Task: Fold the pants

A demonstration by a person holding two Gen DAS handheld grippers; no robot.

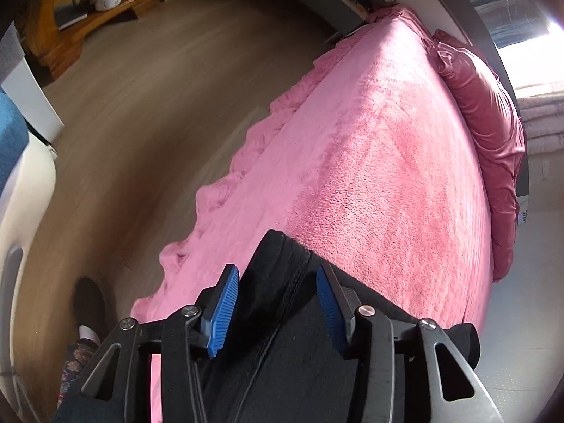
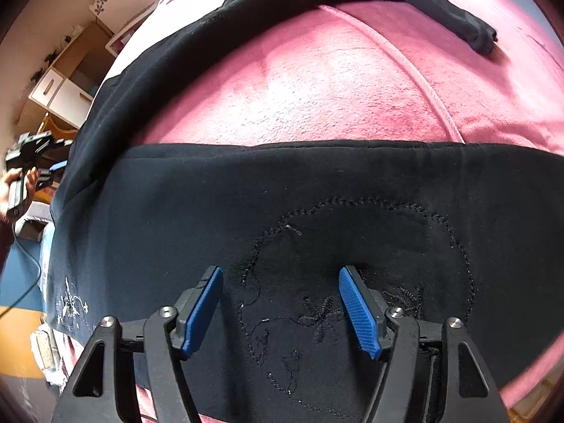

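Black pants [image 2: 148, 190] lie across the pink bed [image 2: 317, 81], long axis crosswise. Right tongs [image 2: 280, 308] hover spread above the embroidered panel; left tongs [image 1: 275, 308] straddle a seam, spread.

Left gripper [image 1: 278, 303] low over the near corner of a pink-covered bed [image 1: 370, 148], blue pads [image 1: 222, 312] apart astride black pants [image 1: 282, 352] without pressing them, dark pink pillow [image 1: 493, 134] along the bed's right edge, wooden floor [image 1: 141, 105] to the left
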